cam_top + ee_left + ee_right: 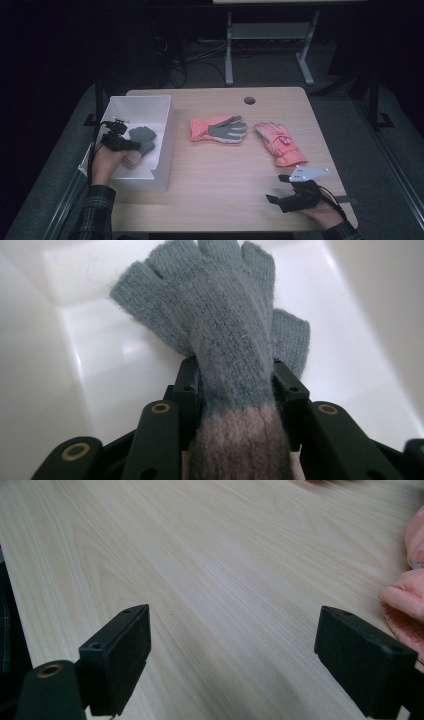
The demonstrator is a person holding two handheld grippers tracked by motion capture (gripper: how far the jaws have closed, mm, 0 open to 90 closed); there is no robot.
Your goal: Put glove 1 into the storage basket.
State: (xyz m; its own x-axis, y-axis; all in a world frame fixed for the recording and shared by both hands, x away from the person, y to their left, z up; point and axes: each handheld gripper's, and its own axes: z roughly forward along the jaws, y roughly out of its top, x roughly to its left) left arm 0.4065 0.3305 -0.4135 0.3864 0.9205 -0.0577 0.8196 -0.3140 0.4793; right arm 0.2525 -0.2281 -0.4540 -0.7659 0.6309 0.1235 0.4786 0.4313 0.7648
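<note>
Your left gripper (235, 390) has its fingers (187, 385) clamped on the grey knit glove (220, 325), which hangs inside the white bin (165, 125). Your right gripper (250, 650) rests on the surface (200, 555), fingers spread wide with nothing between them, a pink glove (407, 595) just beside.

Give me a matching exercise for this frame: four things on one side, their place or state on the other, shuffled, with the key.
Things:
1. grey knit glove
2. left gripper
3. right gripper
4. pink ski glove

Places or states:
A. open, above bare wood at the table's near right edge
B. lying on the table just beyond the right gripper
C. inside the white bin
D. shut on a glove near its pink cuff

Pairs: 1-C, 2-D, 3-A, 4-B
</note>
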